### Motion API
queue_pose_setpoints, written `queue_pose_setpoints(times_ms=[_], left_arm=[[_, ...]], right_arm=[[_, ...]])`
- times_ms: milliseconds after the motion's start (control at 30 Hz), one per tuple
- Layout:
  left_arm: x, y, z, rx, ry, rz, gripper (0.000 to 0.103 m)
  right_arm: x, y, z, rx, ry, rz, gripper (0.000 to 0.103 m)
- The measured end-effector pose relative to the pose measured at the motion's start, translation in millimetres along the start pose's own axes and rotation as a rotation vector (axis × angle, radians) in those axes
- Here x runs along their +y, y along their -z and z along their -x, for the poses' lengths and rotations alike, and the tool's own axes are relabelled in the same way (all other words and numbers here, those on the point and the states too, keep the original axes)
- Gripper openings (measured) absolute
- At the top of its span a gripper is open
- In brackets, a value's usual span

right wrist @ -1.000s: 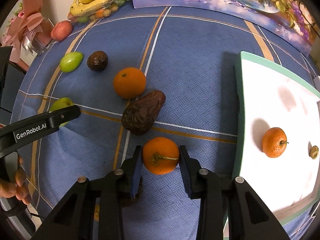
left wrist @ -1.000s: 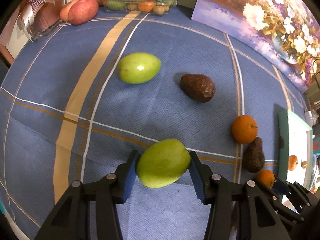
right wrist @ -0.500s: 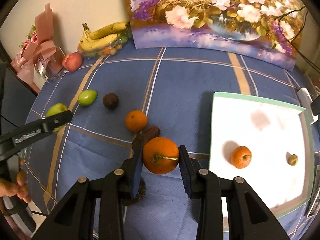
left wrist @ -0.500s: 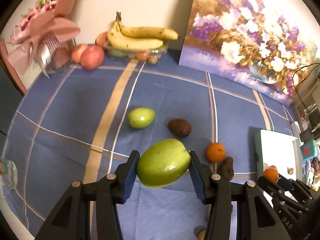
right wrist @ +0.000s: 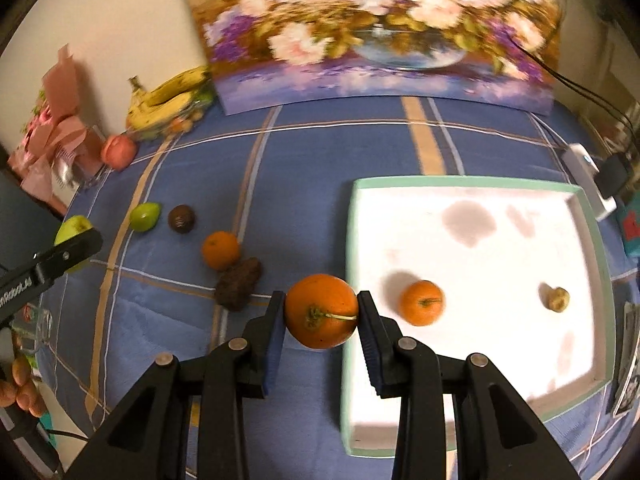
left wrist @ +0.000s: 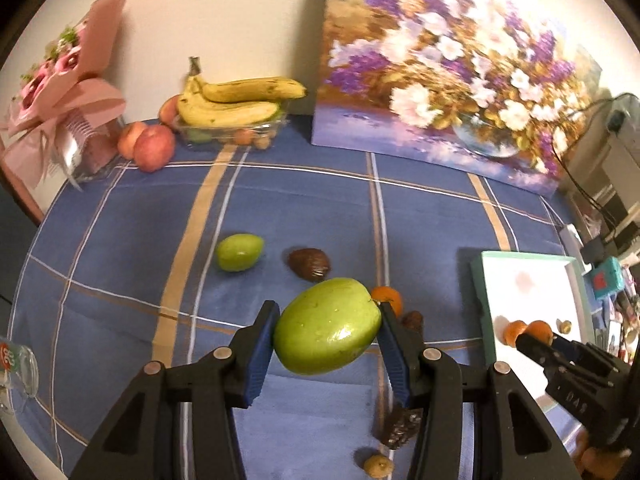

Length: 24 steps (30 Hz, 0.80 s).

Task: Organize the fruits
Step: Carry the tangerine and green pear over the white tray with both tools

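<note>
Fruit in both grippers, carried above the table toward the tray

Right gripper [right wrist: 322, 318] clamps an orange [right wrist: 322, 311] beside the tray [right wrist: 460, 184] edge; left gripper [left wrist: 328, 330] grips a green mango [left wrist: 327, 326]; next, I'd say, lower the orange in beside the small orange [right wrist: 422, 303]

Three oranges [right wrist: 321, 311]; mangoes [left wrist: 326, 326], avocados [left wrist: 309, 264] probably two

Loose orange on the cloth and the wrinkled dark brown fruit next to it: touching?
Touching. In the right wrist view the round orange on the blue cloth meets the top of the wrinkled dark brown fruit, with no cloth visible between them.
</note>
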State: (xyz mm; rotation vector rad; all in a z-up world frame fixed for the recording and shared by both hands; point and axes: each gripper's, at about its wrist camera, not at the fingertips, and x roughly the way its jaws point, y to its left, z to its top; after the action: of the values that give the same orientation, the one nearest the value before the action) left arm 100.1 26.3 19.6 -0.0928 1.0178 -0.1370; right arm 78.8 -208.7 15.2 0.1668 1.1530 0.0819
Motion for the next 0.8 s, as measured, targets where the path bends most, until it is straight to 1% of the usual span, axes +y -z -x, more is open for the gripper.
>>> queue_pose_setpoints(times_ms=[67,267,333,633,800], left_arm=[[-9.9,0.0,-0.4,0.002,0.015,-0.017,0.052],[-42.1,2.8,-2.0,0.012,0.057,-0.067,0.052],[-56.1,4.6,-2.7,0.017,0.076,-0.089,0.052],[-129.9,20.5,-6.9,0.066,0.21,-0.203,0.052],[-169.3,35.2,-9.5,0.1,0.275,-0.25,0.052]], right_arm=[[-12.6,1.1,2.3,-0.001,0.01,-0.027,0.037],[-55.5,3.8,6.2,0.0,0.107,-0.098,0.037],[-68.6,4.4,7.1,0.0,0.122,-0.121,0.036],[-132.1,17.0,19.2,-0.015,0.202,-0.25,0.037],[-156.5,23.6,30.9,-0.039,0.237,-0.302,0.037]])
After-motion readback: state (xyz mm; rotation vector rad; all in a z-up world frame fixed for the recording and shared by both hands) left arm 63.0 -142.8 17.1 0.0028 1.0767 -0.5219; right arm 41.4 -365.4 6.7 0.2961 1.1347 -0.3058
